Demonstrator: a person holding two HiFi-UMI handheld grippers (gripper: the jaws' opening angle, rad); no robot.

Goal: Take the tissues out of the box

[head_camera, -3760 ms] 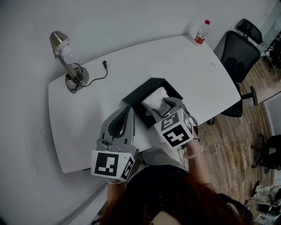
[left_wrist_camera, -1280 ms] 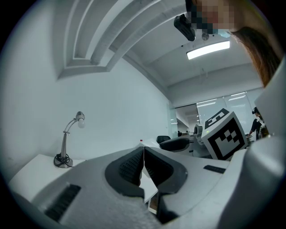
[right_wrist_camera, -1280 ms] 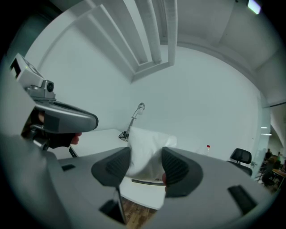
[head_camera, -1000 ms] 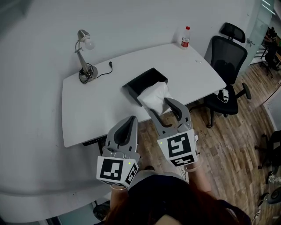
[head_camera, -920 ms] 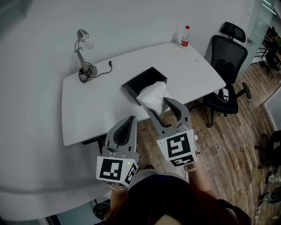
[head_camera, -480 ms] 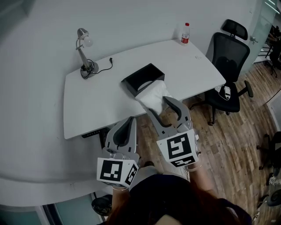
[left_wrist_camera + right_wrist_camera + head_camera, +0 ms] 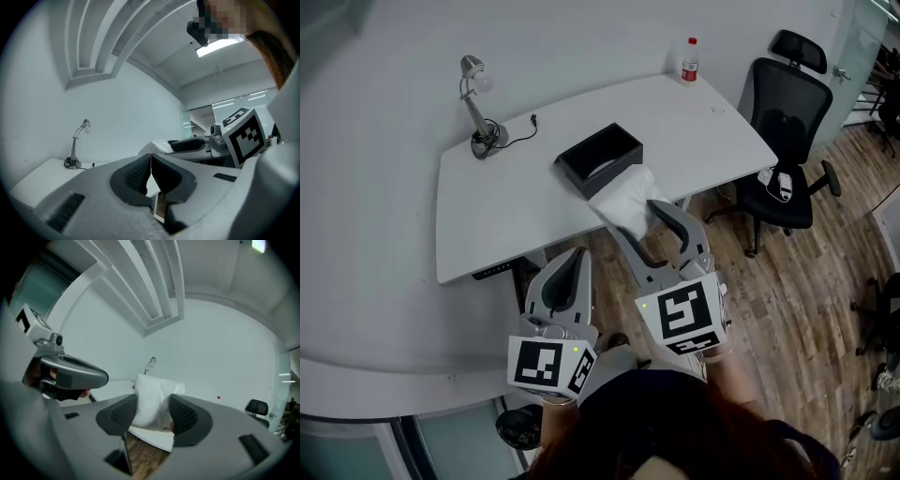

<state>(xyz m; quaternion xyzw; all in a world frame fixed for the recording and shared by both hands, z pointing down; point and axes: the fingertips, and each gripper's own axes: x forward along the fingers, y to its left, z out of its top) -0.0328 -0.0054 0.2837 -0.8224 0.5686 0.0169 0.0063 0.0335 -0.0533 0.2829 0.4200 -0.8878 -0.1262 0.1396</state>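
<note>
A white pack of tissues (image 7: 626,204) hangs in the air between me and the table, held by my right gripper (image 7: 649,230), whose jaws press on both its sides. In the right gripper view the tissues (image 7: 153,399) fill the gap between the two ribbed pads. The open black box (image 7: 600,159) stays on the white table (image 7: 506,206), below and beyond the tissues. My left gripper (image 7: 567,277) is raised beside the right one; in the left gripper view its jaws (image 7: 150,176) meet with nothing between them.
A desk lamp (image 7: 478,103) with its cable stands at the table's far left. A small red-capped bottle (image 7: 688,60) is at the far right corner. A black office chair (image 7: 783,141) stands to the right on the wooden floor (image 7: 806,281).
The tissues have come out of the box and risen with my right gripper. The table and box now lie farther away as both grippers lifted and drew back.
</note>
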